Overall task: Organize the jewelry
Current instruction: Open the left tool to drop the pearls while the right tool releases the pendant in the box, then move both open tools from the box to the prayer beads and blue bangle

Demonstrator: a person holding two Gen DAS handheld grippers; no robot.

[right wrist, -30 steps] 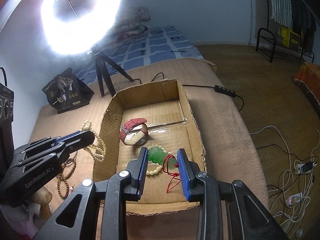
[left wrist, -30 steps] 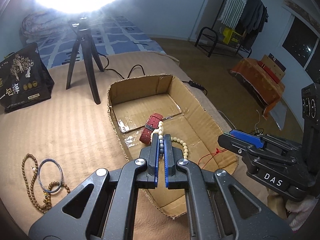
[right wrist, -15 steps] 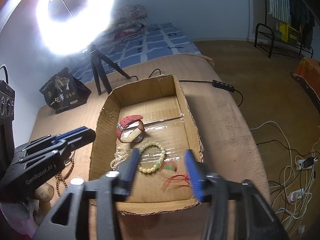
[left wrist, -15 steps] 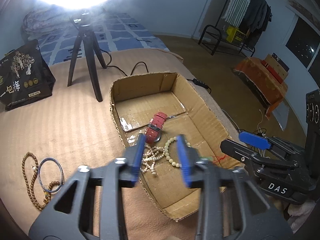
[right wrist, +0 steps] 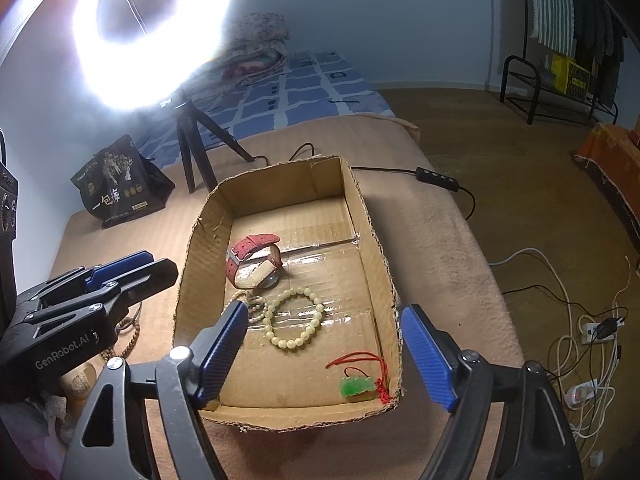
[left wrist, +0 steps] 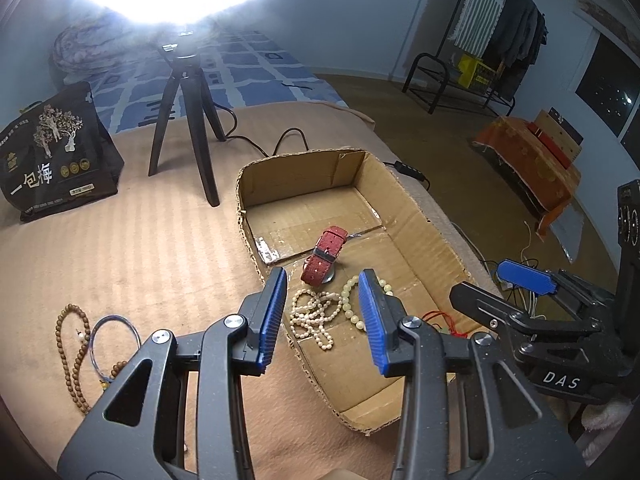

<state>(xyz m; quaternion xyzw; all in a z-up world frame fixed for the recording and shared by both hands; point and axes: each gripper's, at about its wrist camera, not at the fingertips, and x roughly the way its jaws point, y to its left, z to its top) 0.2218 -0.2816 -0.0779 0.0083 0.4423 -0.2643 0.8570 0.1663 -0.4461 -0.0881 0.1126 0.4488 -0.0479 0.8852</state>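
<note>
- Left wrist view: the pearl necklace (left wrist: 312,318) now lies in a loose heap on the floor of the cardboard box (left wrist: 434,236), near-left corner, just near of the red watch (left wrist: 325,256). A sec ago it hung pinched in our left gripper (left wrist: 322,316); now it's dropped.
- Left gripper jaws: apart w/ nothing between the pads, hovering above the heap. Opened early in the last sec, steady since.
- Pale bead bracelet (right wrist: 294,318) sits mid-box, touching the pearls' right edge as far as we can tell. The red watch (right wrist: 252,258) stands on edge just far of it.
- Green pendant (right wrist: 357,386) on its red cord (right wrist: 360,360) lies in the near-right corner of the box (right wrist: 372,236), free of our right gripper (right wrist: 322,354). It was between those jaws a sec ago.
- Right gripper jaws have just been opening, now wide apart, empty; the pendant is below them, not touched.
- Meaning, we judge: two pieces delivered at once, four now in the box, both claws free for the next pick.
- Still outside, left of the box on the tan blanket (left wrist: 140,248): brown bead strand (left wrist: 74,360) and blue bangle (left wrist: 114,340), overlapping. Prob. next for our left gripper.
- Further out: tripod (left wrist: 188,120) w/ ring light (right wrist: 156,28), black bag (left wrist: 56,156) far left. Not ours to sort.
</note>
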